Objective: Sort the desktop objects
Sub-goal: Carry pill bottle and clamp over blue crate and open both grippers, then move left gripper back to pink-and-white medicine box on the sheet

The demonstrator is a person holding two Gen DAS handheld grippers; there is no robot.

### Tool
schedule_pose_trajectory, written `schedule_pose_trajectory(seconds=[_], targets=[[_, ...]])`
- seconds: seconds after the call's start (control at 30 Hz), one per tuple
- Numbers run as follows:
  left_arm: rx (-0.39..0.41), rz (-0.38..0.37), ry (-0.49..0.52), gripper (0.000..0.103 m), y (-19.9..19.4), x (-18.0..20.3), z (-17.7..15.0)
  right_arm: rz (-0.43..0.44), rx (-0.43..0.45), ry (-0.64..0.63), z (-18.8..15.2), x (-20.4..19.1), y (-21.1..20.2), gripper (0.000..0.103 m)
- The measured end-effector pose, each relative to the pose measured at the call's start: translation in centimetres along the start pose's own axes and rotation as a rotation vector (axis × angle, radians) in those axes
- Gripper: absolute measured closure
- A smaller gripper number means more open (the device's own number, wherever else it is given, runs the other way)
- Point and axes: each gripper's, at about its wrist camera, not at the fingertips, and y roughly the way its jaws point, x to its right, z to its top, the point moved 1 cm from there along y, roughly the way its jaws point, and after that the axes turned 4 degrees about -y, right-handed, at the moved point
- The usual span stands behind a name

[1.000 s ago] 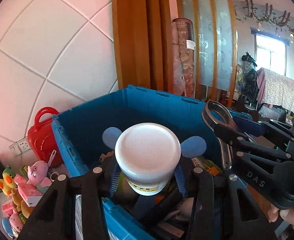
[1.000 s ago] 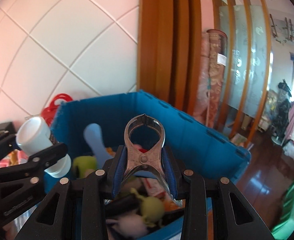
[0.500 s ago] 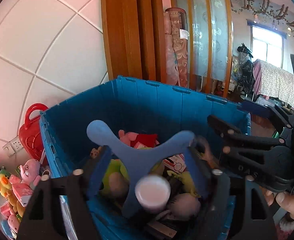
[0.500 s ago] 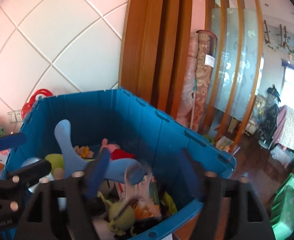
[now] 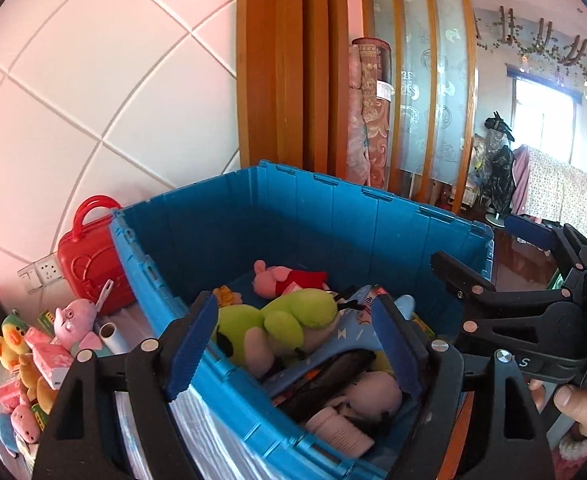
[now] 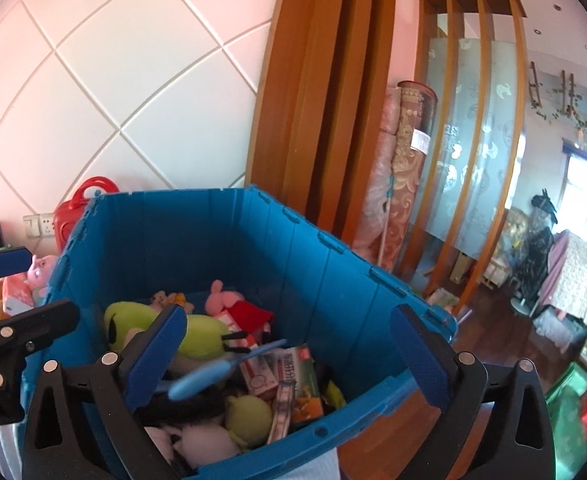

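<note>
A blue plastic crate [image 5: 333, 208] [image 6: 221, 224] holds several toys: a green plush [image 5: 293, 316] [image 6: 197, 334], a pink pig in red [image 5: 281, 276] [image 6: 233, 306], small boxes [image 6: 293, 372] and a light blue handled tool [image 6: 217, 368]. A pale jar [image 5: 337, 426] lies at the crate's near edge. My left gripper [image 5: 293, 348] is open and empty over the crate. My right gripper [image 6: 285, 356] is open and empty over the crate, and shows from the side in the left wrist view [image 5: 493, 304].
A red toy case [image 5: 93, 264] stands left of the crate by the wall. Several plush toys and pink packets [image 5: 41, 352] lie on the table at the left. Wooden posts [image 5: 293, 60] and a rolled carpet [image 5: 369, 108] stand behind. The floor [image 6: 489, 320] drops away at the right.
My left gripper opened and let the white-lidded jar fall into the crate. My right gripper opened and dropped the metal clamp into the crate. Both grippers are now wide open.
</note>
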Motion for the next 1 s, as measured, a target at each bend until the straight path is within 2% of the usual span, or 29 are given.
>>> schedule_pose_trajectory(seconds=[0.27,0.53,0.67,0.83,1.0], targets=[[-0.010,0.076,-0.065,0.024,-4.1,-5.1,-2.7,0.106,0.031,-0.023,0.5,-4.8,-3.5,0.000],[-0.044,0.240,-0.210,0.024,-8.9,-14.0,-7.2,0.282,0.065,-0.101,1.3,-13.5,-6.0,0.000],[-0.077,0.311,-0.286,0.024,-11.0,-18.8,-10.1,0.375,0.037,-0.150,0.9,-19.2,-6.2,0.000],[-0.134,0.452,-0.380,0.024,-13.6,-25.3,-14.2,0.481,-0.023,-0.214,-0.1,-26.2,-6.0,0.000],[-0.188,0.560,-0.464,0.024,-15.9,-30.7,-18.3,0.554,-0.077,-0.273,-1.8,-32.1,-6.1,0.000]])
